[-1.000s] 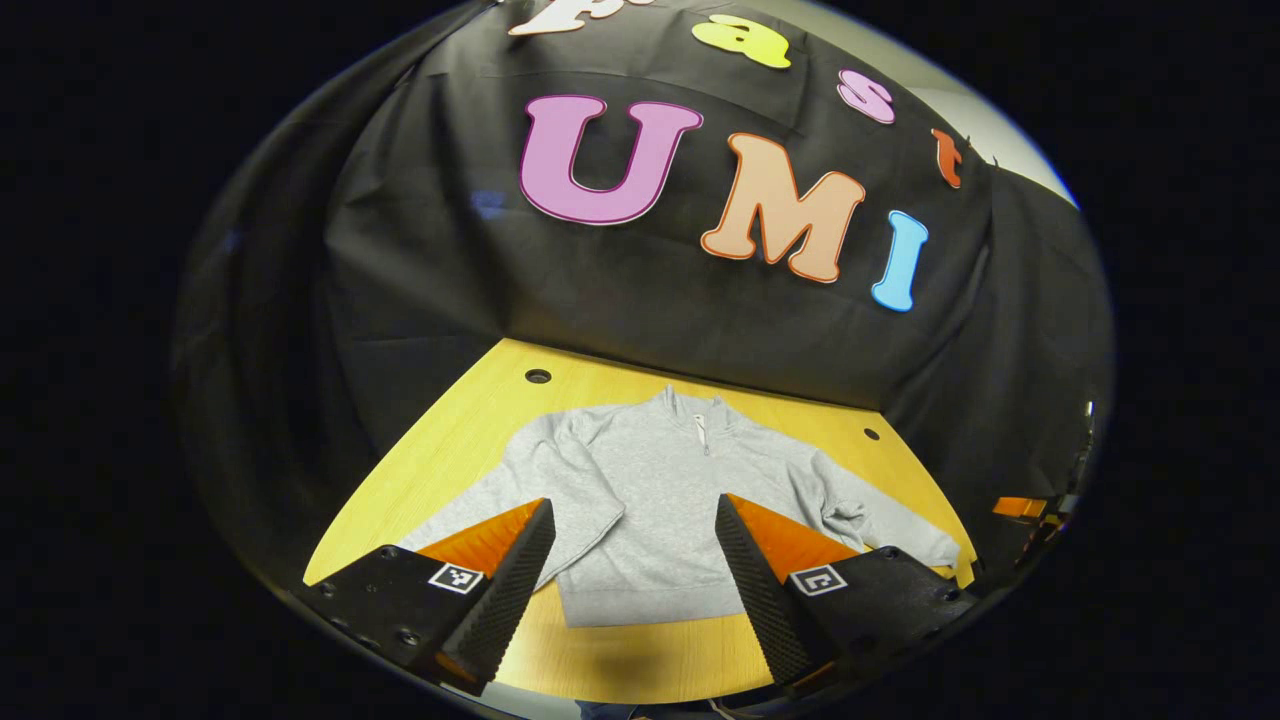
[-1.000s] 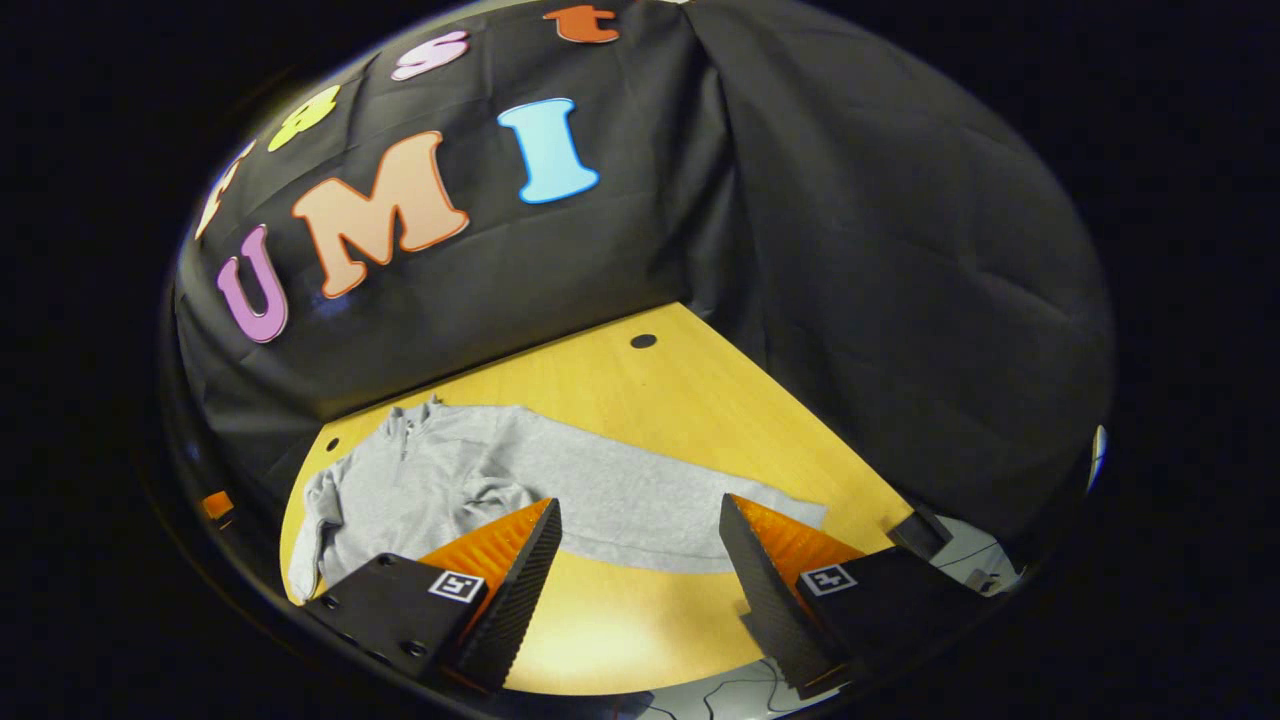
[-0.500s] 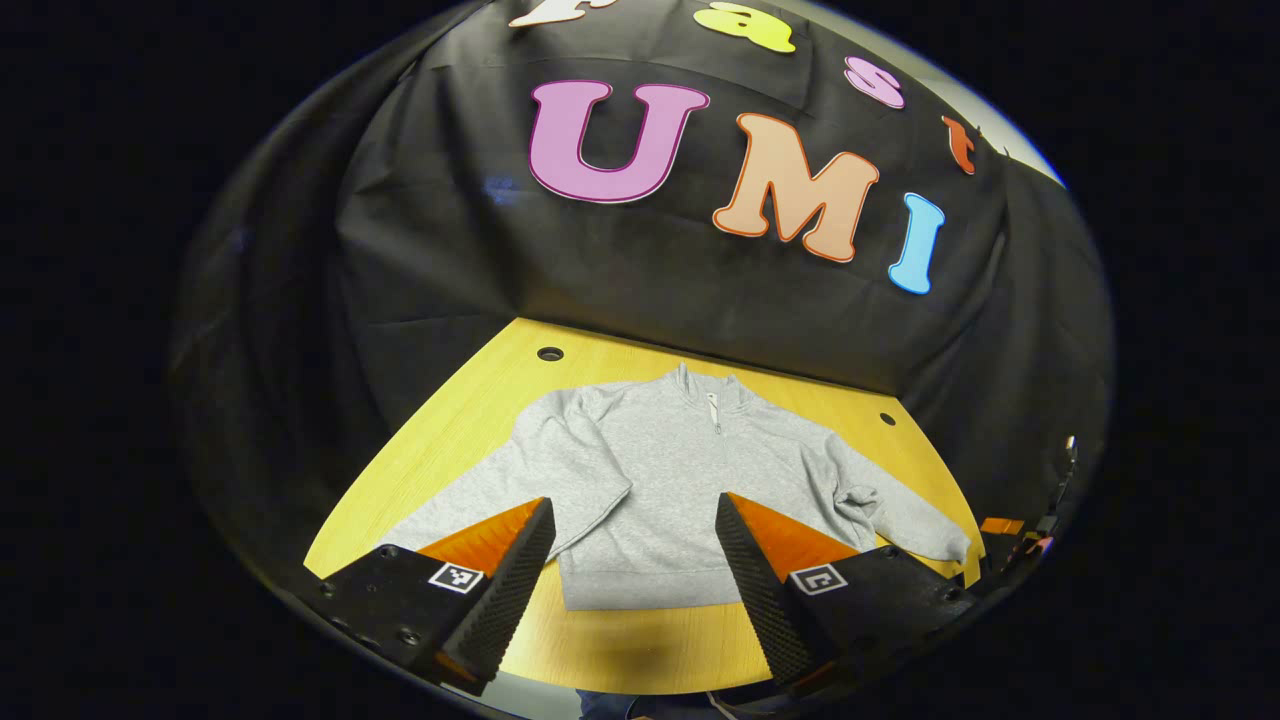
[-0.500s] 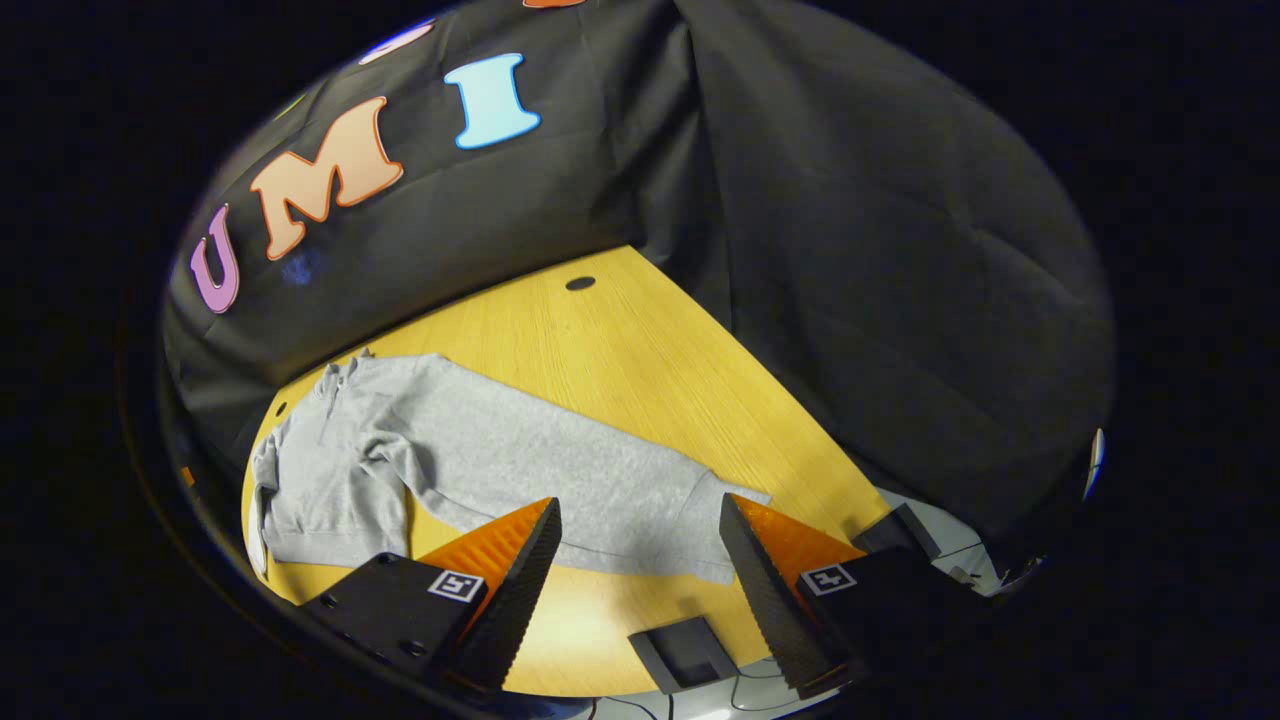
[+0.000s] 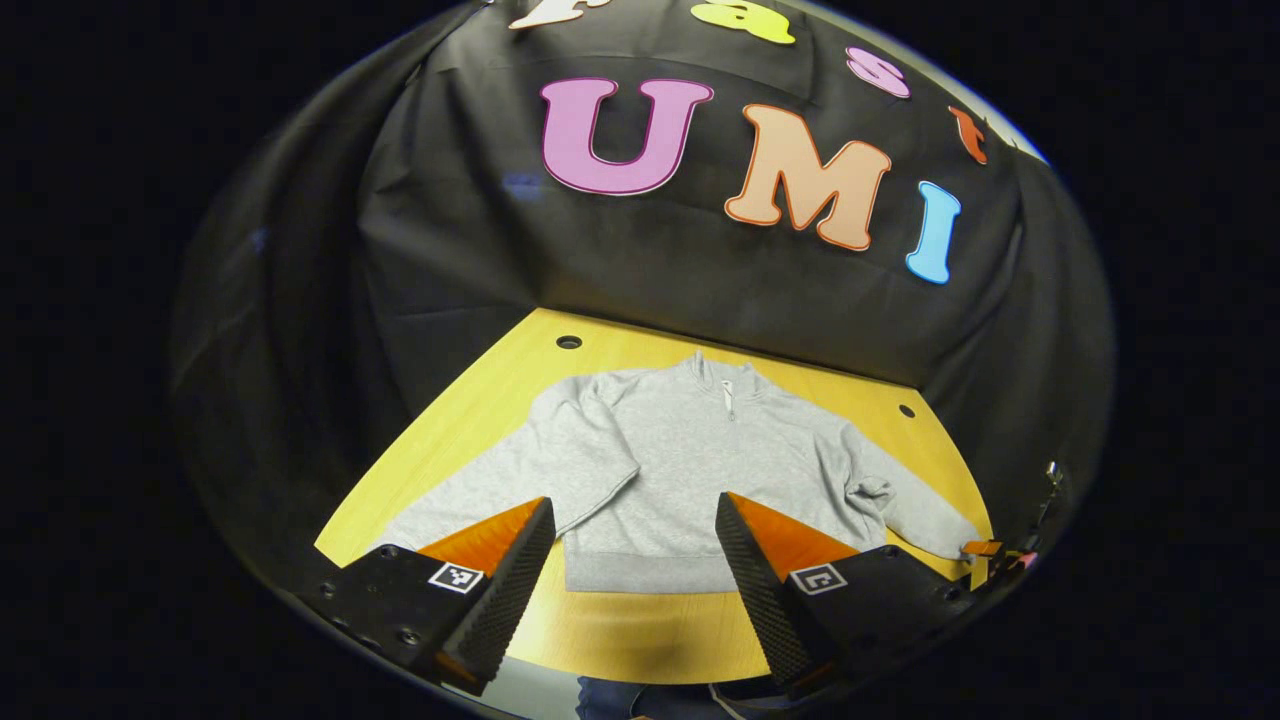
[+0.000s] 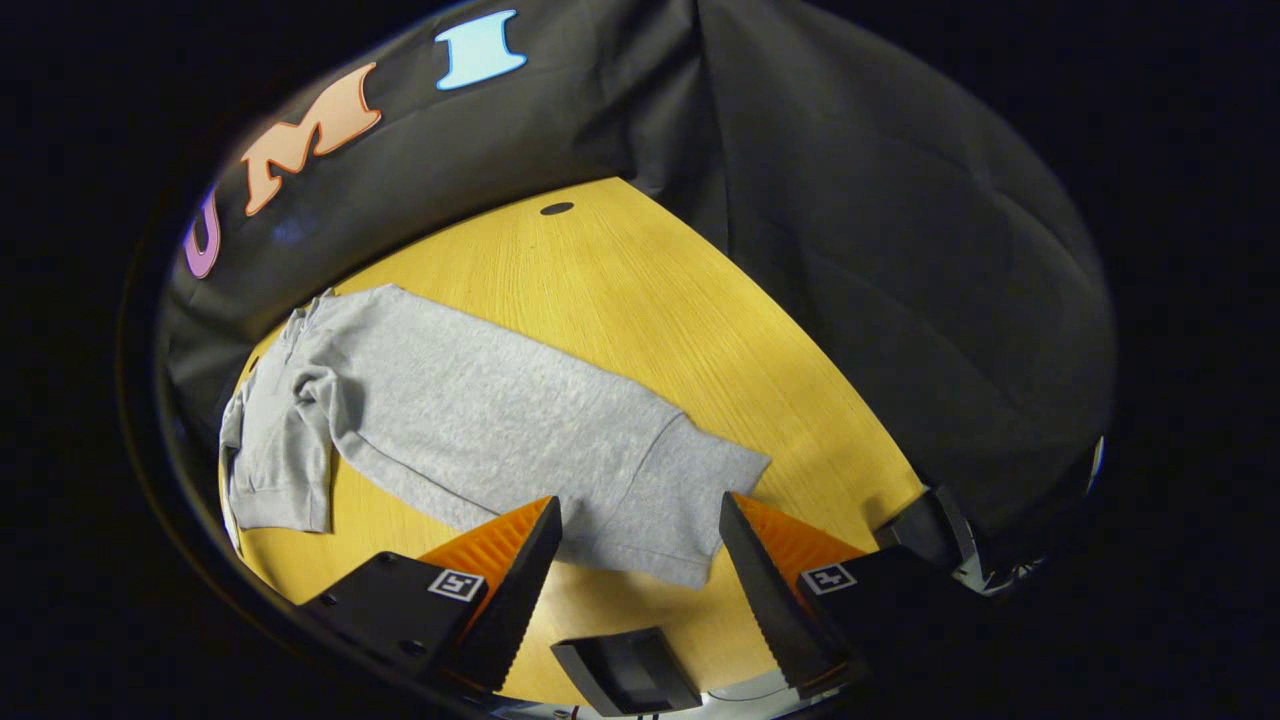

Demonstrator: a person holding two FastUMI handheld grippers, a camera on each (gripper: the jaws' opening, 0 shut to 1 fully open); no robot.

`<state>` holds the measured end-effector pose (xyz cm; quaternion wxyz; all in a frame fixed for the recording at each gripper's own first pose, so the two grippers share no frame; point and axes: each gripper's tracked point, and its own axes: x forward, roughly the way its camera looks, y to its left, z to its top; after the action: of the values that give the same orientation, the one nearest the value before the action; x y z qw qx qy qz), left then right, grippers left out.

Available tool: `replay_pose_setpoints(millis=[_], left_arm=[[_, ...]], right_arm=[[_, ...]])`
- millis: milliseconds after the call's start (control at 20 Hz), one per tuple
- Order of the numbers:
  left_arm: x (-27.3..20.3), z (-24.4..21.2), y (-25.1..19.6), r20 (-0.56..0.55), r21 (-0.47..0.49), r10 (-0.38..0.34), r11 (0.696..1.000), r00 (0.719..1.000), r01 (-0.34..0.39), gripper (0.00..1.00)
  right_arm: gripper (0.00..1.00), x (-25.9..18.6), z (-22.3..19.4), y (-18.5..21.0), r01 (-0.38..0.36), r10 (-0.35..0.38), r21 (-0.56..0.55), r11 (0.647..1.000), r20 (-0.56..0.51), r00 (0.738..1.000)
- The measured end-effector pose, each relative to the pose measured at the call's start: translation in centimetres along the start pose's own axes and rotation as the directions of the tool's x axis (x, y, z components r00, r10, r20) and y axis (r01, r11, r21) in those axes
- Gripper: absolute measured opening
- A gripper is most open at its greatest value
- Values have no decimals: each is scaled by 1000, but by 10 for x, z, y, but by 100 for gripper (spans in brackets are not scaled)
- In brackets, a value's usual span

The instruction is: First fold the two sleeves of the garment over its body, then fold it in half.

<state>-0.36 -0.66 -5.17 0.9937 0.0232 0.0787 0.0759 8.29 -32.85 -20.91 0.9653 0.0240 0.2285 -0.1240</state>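
A grey sweatshirt (image 5: 690, 470) lies flat on the yellow table (image 5: 480, 410), collar toward the back wall, sleeves spread out. In the left gripper view, the left gripper (image 5: 632, 575) hangs above the hem at lower centre, fingers spread, holding nothing. In the right gripper view, the right gripper (image 6: 637, 575) hovers over a sleeve cuff (image 6: 690, 500) at lower centre, fingers also spread.

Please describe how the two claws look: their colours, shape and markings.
Both look alike. The left claw and the right claw each have two wedge-shaped fingers with ribbed black inner pads, orange upper faces, and black bases carrying small square black-and-white markers.
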Motion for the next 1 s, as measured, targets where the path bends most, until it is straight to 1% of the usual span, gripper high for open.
replay_pose_setpoints(millis=[150, 200, 250, 350, 450, 550, 600, 650, 700, 750, 800, 850, 950, 1000], left_arm=[[3, 1, -8, 11, 4, 13, 1000, 1000, -13, 95], [5, 1, -10, 10, 7, 20, 1000, 1000, -20, 95], [6, -1, -13, 10, 7, 25, 1000, 1000, -25, 95], [7, -3, -20, 5, -1, 21, 1000, 1000, -21, 95], [9, -5, -28, -2, -4, 15, 1000, 1000, -15, 95], [9, -5, -32, -4, 1, 12, 1000, 1000, -12, 94], [10, -3, -33, 0, 4, 12, 1000, 1000, -12, 95], [9, -3, -33, 4, 6, 12, 1000, 1000, -12, 95], [8, 0, -33, 8, 6, 13, 1000, 1000, -13, 94], [6, 1, -32, 13, 6, 14, 1000, 1000, -14, 94], [4, 2, -30, 16, 6, 18, 1000, 1000, -18, 94], [4, 2, -27, 19, 5, 20, 1000, 1000, -20, 94], [2, 0, -23, 21, 0, 21, 1000, 1000, -21, 94], [1, 0, -20, 21, -2, 22, 1000, 1000, -22, 94]], right_arm=[[96, 0, 5, -1, -11, 11, -10, 1000, 7, 1000], [92, 1, 4, -2, -9, 9, -27, 1000, 12, 1000], [90, 1, 2, -3, -5, 5, -46, 999, 16, 1000], [90, 0, 3, -4, 2, 0, -84, 996, 25, 1000], [85, 1, 6, -3, -7, 9, -74, 997, 30, 1000], [65, 2, 9, -3, -19, 20, -42, 999, 27, 999], [59, 3, 10, -3, -27, 27, -24, 999, 25, 999], [56, 3, 11, -4, -30, 31, -3, 1000, 19, 999], [44, 4, 11, -6, -28, 28, 13, 1000, 20, 999], [39, 4, 12, -7, -21, 20, 29, 999, 16, 1000], [25, 2, 12, -6, -20, 19, 41, 999, 16, 1000], [24, 2, 13, -6, -13, 12, 42, 999, 17, 1000], [14, 2, 13, -3, -5, 4, 63, 998, 15, 1000], [14, -1, 12, 0, -6, 5, 62, 998, 16, 1000]])
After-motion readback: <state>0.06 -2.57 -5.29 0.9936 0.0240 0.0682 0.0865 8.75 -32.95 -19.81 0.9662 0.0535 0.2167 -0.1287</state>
